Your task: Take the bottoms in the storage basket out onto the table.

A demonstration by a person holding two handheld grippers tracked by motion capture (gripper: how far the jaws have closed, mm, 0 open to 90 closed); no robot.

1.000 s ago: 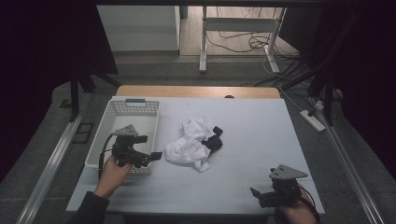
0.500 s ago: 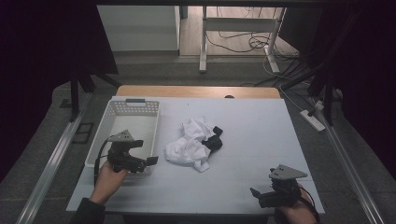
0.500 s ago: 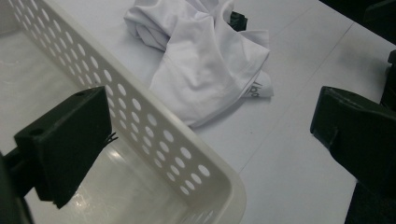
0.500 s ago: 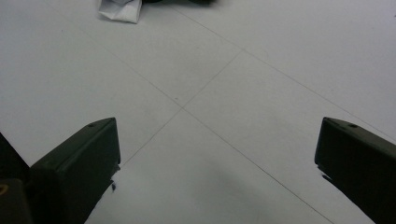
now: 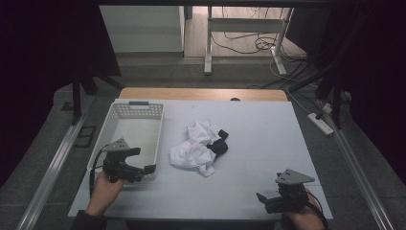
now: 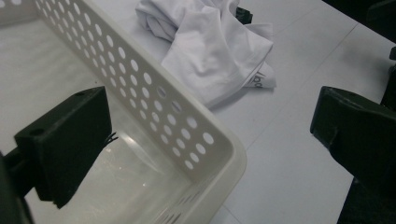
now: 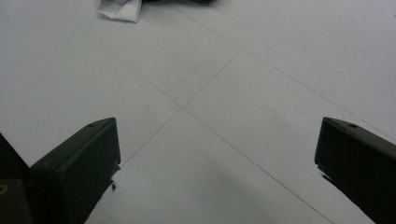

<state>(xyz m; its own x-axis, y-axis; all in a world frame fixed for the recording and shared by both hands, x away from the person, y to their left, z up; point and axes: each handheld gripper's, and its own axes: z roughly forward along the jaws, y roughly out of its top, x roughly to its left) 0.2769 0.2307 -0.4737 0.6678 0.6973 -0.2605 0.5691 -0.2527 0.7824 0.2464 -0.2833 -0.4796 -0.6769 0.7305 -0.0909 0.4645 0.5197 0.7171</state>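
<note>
Judging from the layout, gathering the crumpled clothes (image 5: 198, 147) into the white basket (image 5: 117, 125) looks like the work in hand, with nothing yet lifted. Lying mid-table, just right of the basket's long wall, white garment (image 6: 212, 49) on top and a black piece (image 5: 219, 145) tucked against its right side. Left gripper (image 5: 141, 171) held low at the basket's near right corner, jaws spread wide and holding nothing, one jaw over the basket floor and the other outside over the table (image 5: 268, 134), the perforated wall (image 6: 154, 100) between them in the left gripper view. Right gripper (image 5: 262, 200) parked near the table's front right edge, well apart from the clothes, jaws likewise spread and empty over bare surface in the right gripper view. For a clean pick: clear the basket rim first, swing the left jaws toward the near hem of the white garment, come down on a thick fold rather than a single flat layer, and close fully before lifting. Probably worth bringing the right gripper in for the black piece, since a pull on the white cloth alone could drag it or leave it behind. Lift high enough to carry trailing fabric over the basket wall, then release well inside, not on the rim.
</note>
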